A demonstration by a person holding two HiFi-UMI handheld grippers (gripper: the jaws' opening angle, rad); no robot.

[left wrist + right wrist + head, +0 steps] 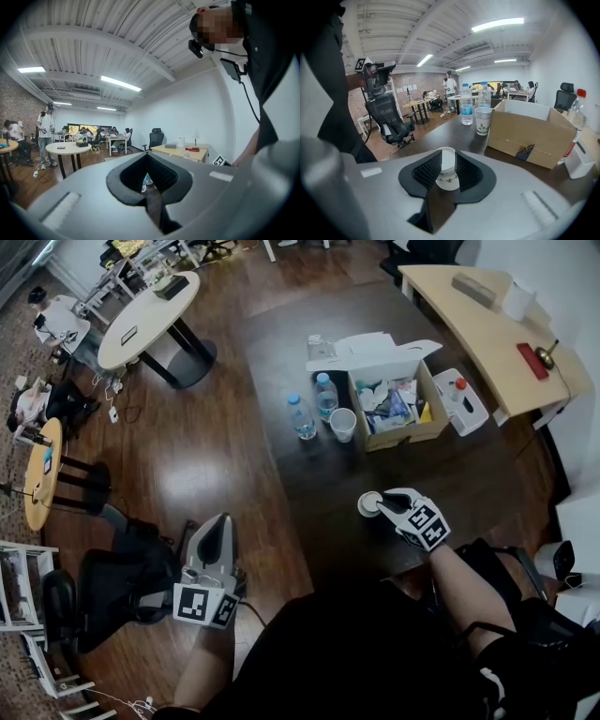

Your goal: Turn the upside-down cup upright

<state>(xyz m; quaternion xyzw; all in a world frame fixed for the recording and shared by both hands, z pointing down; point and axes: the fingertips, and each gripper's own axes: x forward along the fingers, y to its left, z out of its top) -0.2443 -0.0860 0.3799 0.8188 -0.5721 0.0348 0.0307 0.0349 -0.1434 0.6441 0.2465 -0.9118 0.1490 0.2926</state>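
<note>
The person's black top point(356, 652) fills the near edge of the head view. Just beyond it, the left tongs point(220, 521) hang over the wooden floor point(216, 446), tips together and nothing between them. The right tongs point(383, 500) reach onto the dark counter point(309, 502) and stand partly apart around the paper cup point(448, 178). The cup sits by the counter's near edge, narrow end up, with the pads just beside its sides. Farther off stand two water bottles point(301, 416), a stack of cups point(343, 424) and a cardboard box point(409, 435).
</note>
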